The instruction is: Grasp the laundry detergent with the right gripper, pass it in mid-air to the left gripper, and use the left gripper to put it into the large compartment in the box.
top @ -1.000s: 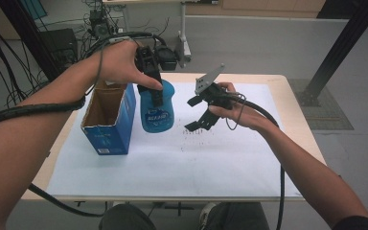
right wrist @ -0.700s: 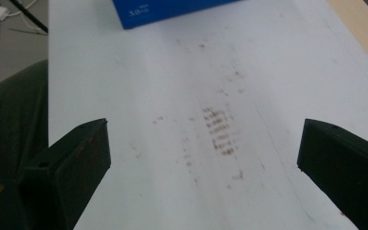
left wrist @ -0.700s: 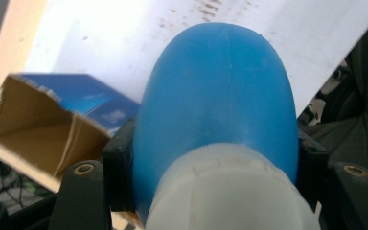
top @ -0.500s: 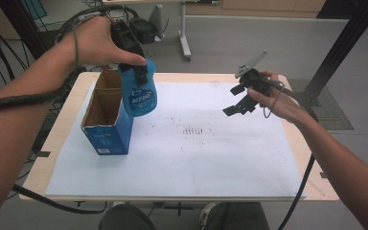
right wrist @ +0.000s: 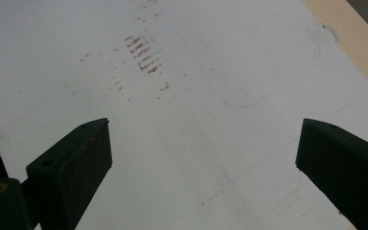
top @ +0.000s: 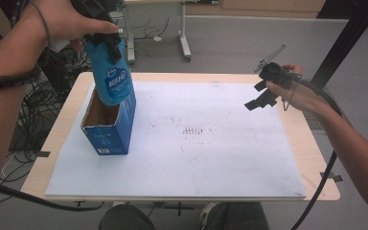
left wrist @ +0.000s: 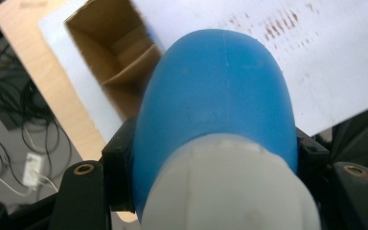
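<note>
My left gripper (top: 106, 40) is shut on a blue bottle (top: 111, 76) near its top and holds it in the air above the open blue cardboard box (top: 106, 128) at the table's left. In the left gripper view the blue bottle (left wrist: 220, 110) bulges between the black jaws, its pale cap end (left wrist: 230, 187) nearest the camera, with the box's brown inside (left wrist: 120, 57) below it. My right gripper (top: 263, 96) hovers over the table's right side, open, with nothing between its fingers (right wrist: 76, 158).
A white sheet (top: 196, 143) with a patch of brown smudges (top: 194, 130) covers most of the wooden table (top: 311, 143). Cables and a desk frame (top: 182, 33) stand on the floor beyond the far edge.
My left gripper has lifted the blue bottle off the table and carried it left, above the box. My right gripper let go of it and drew back to the right, open.
</note>
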`<action>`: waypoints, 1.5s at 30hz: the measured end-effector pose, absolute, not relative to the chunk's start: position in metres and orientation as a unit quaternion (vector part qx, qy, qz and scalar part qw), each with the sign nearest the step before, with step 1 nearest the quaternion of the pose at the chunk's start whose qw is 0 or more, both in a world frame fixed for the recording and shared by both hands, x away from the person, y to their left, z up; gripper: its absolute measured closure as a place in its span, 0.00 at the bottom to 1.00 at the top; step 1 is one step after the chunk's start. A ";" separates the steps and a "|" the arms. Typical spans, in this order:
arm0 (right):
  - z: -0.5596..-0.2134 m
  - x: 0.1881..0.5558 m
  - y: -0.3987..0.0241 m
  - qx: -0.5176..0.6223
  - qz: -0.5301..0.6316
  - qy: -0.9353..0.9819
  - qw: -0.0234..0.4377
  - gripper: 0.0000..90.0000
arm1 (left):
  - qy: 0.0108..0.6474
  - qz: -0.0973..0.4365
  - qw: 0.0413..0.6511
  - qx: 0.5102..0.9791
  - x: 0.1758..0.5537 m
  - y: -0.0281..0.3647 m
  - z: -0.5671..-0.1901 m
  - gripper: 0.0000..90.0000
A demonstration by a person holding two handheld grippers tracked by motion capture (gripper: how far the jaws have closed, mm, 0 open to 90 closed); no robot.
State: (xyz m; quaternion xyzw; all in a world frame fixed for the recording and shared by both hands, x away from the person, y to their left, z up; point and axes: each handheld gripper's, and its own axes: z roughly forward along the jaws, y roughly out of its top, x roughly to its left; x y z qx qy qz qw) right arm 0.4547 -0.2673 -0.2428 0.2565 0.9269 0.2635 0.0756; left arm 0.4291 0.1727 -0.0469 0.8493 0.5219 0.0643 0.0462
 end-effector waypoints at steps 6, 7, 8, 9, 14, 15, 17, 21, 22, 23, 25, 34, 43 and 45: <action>-0.239 0.456 -0.268 0.256 0.260 0.928 0.078 0.06 | 0.581 0.077 0.042 0.809 0.435 0.190 -0.039 0.41; -0.238 0.456 -0.268 0.258 0.260 0.927 0.077 0.06 | 0.589 0.078 0.043 0.804 0.436 0.193 -0.039 0.41; -0.238 0.457 -0.268 0.257 0.262 0.927 0.077 0.06 | 0.599 0.079 0.044 0.796 0.437 0.195 -0.039 0.41; -0.238 0.457 -0.268 0.257 0.262 0.927 0.076 0.06 | 0.609 0.078 0.045 0.788 0.438 0.198 -0.039 0.41; -0.237 0.458 -0.266 0.253 0.253 0.931 0.069 0.06 | 0.649 0.065 0.048 0.757 0.443 0.211 -0.045 0.41; -0.237 0.458 -0.266 0.254 0.256 0.930 0.068 0.06 | 0.653 0.063 0.049 0.754 0.444 0.213 -0.046 0.41; -0.237 0.458 -0.267 0.254 0.259 0.929 0.071 0.06 | 0.661 0.063 0.049 0.746 0.445 0.215 -0.049 0.41; -0.239 0.457 -0.268 0.257 0.261 0.927 0.075 0.06 | 0.676 0.066 0.044 0.732 0.447 0.217 -0.055 0.41; -0.239 0.457 -0.268 0.255 0.261 0.928 0.076 0.06 | 0.677 0.067 0.043 0.731 0.448 0.218 -0.056 0.41; -0.239 0.457 -0.268 0.255 0.261 0.928 0.076 0.06 | 0.679 0.067 0.042 0.730 0.448 0.218 -0.058 0.41; -0.239 0.457 -0.268 0.254 0.262 0.928 0.077 0.06 | 0.685 0.065 0.043 0.724 0.449 0.219 -0.061 0.41; -0.236 0.454 -0.265 0.250 0.258 0.929 0.086 0.06 | 0.699 0.060 0.053 0.710 0.453 0.225 -0.071 0.41; -0.234 0.454 -0.263 0.248 0.254 0.930 0.092 0.06 | 0.710 0.058 0.055 0.700 0.453 0.231 -0.083 0.41; -0.234 0.454 -0.262 0.247 0.253 0.931 0.093 0.06 | 0.711 0.057 0.054 0.699 0.454 0.231 -0.086 0.41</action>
